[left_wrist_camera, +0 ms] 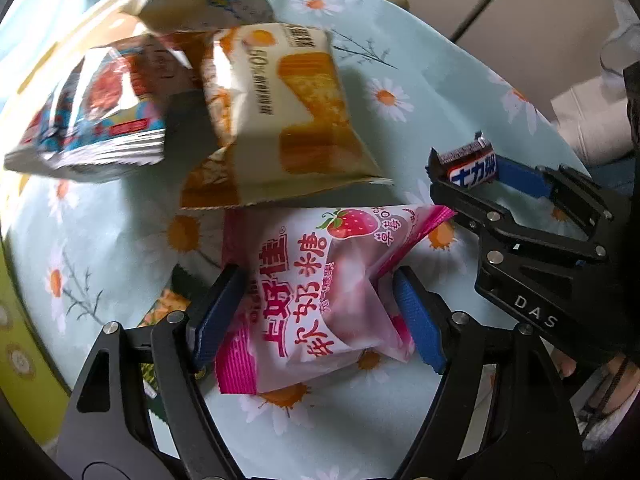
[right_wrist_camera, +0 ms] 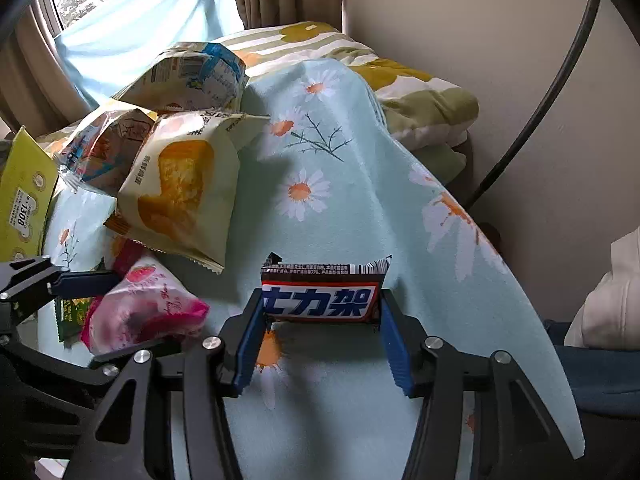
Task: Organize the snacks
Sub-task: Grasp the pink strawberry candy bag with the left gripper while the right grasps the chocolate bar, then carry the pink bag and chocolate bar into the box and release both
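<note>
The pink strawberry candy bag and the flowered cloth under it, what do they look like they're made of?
Pink strawberry candy bag: looks like thin plastic film, glossy, with creases, glare and a ridged, heat-sealed edge.
Flowered cloth: seems a soft matte woven fabric, printed with daisies; it drapes in folds without shine. The fibre cannot be told.

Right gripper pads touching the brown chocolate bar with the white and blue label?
Touching. Right wrist view: both blue pads of the right gripper press the ends of the chocolate bar, no gap.

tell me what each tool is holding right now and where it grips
Right tool: the brown-and-white wrapped chocolate bar, clamped at its two ends. Left tool: open around the pink strawberry candy bag, not gripping.
</note>
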The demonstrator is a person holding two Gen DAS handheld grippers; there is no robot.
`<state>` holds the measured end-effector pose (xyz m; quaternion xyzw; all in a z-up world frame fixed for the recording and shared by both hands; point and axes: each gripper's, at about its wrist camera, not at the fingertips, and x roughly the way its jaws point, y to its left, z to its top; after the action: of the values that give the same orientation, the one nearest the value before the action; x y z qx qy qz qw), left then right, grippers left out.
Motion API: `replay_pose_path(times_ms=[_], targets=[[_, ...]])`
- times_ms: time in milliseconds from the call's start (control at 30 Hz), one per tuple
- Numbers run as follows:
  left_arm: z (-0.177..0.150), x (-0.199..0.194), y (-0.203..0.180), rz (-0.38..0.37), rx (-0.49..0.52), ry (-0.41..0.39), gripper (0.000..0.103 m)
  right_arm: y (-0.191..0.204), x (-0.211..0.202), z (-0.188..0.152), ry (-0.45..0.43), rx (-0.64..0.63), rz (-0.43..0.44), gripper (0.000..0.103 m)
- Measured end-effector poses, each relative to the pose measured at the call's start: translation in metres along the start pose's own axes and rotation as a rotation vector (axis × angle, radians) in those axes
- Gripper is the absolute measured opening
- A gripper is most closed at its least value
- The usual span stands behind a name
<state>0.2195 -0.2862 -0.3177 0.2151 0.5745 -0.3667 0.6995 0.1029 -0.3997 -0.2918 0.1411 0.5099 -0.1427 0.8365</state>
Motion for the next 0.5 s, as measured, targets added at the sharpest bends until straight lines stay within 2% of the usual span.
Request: replay_pose_path(times_ms=[167, 233, 333, 400, 500], targets=[[0.01, 0.011, -0.02, 0.094, 0.101, 0.024, 0.076, -0.005, -0.003, 0.0, -0.009, 0.008, 0.006, 0.05], [0.012, 0.011, -0.021, 0.098, 0.095, 0.024, 0.075, -0.006, -0.005, 0.0, -0.013, 0.007, 0.009, 0.05], [0.013, 0.008, -0.02, 0.099, 0.076, 0.012, 0.067, -0.007, -0.009, -0.001, -0.02, 0.002, 0.012, 0.05], [0.012, 0.0, -0.02, 0.107, 0.071, -0.003, 0.058, -0.008, -0.013, -0.002, -0.029, 0.0, 0.012, 0.05], [0.01, -0.007, -0.017, 0.11, 0.05, -0.021, 0.052, -0.011, -0.016, -0.002, -0.038, 0.0, 0.017, 0.05]])
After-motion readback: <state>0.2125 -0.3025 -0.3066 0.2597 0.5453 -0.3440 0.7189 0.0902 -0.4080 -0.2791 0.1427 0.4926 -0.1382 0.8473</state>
